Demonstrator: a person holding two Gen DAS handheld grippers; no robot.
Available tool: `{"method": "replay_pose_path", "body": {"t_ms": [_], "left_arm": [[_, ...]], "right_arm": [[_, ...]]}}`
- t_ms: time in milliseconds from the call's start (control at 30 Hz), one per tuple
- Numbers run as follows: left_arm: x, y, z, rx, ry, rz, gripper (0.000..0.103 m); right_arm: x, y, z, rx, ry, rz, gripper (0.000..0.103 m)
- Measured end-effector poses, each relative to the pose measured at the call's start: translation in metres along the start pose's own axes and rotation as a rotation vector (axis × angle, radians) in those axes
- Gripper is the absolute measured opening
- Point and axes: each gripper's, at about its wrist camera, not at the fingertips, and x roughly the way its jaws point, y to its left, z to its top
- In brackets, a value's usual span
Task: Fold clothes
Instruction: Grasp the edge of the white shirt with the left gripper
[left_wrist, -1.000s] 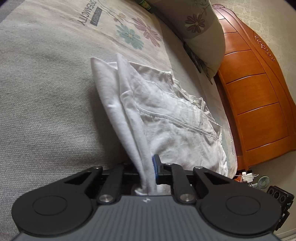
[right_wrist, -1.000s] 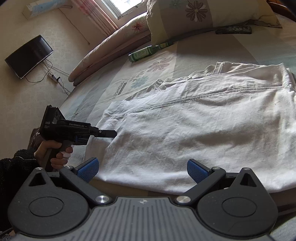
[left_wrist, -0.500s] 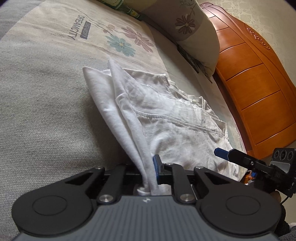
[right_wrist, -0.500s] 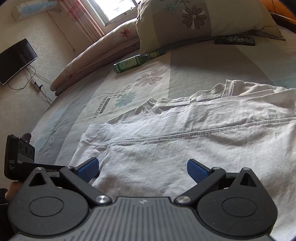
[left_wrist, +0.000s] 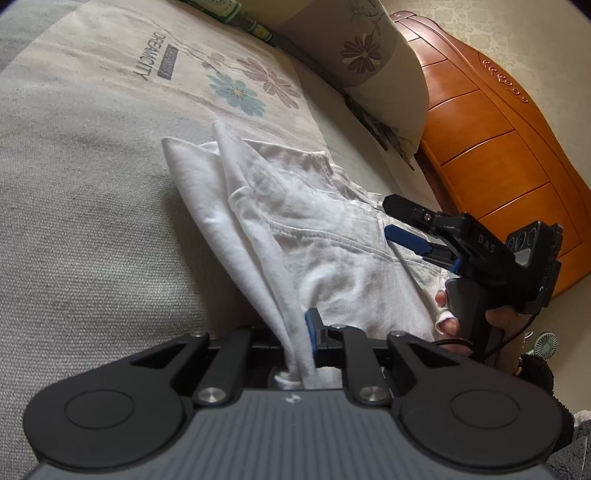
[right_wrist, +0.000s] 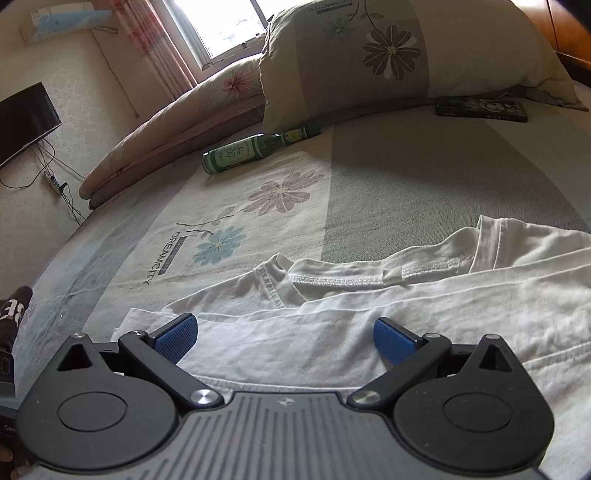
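White cotton, the shirt (left_wrist: 332, 236) lies limp and light on the bed (left_wrist: 92, 221), its near corner clamped in my left gripper (left_wrist: 301, 332), while my right gripper (right_wrist: 284, 332), pads apart, should pinch the near hem.

**Sunlit bedroom with a flowered bed**

Daylight enters through a window (right_wrist: 221, 26) beside pink curtains (right_wrist: 155, 40). A flowered bedsheet (right_wrist: 258, 206) covers the bed under a large pillow (right_wrist: 388, 55). An orange wooden headboard (left_wrist: 509, 147) stands against pale patterned wallpaper (left_wrist: 535, 44); a dark screen (right_wrist: 22, 122) hangs opposite.
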Motion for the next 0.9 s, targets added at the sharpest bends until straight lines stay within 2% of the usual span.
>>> {"method": "replay_pose_path", "body": {"t_ms": [100,167,267,367,500,633,900], "left_arm": [[-0.001,-0.002,-0.001,0.000,0.000,0.012,0.014],[0.000,-0.004,-0.001,0.002,-0.001,0.022,0.014],[0.001,-0.005,-0.001,-0.006,-0.001,0.030,0.014],[0.001,-0.009,-0.001,-0.001,-0.003,0.054,0.014],[0.001,-0.016,-0.003,0.011,-0.010,0.096,0.015],[0.002,-0.022,-0.003,0.009,-0.013,0.134,0.015],[0.005,-0.038,0.001,0.006,0.016,0.231,0.015]], "right_arm": [[-0.003,0.000,0.004,0.012,0.024,-0.001,0.103],[-0.021,0.005,-0.001,0.023,0.033,0.007,0.103],[-0.048,0.013,-0.022,0.021,0.036,0.041,0.103],[-0.055,0.016,-0.048,0.020,0.105,0.023,0.103],[-0.080,0.023,-0.075,-0.001,0.097,0.003,0.103],[-0.104,0.023,-0.093,0.048,0.172,0.043,0.103],[-0.146,0.026,-0.099,0.026,0.152,0.035,0.103]]}}
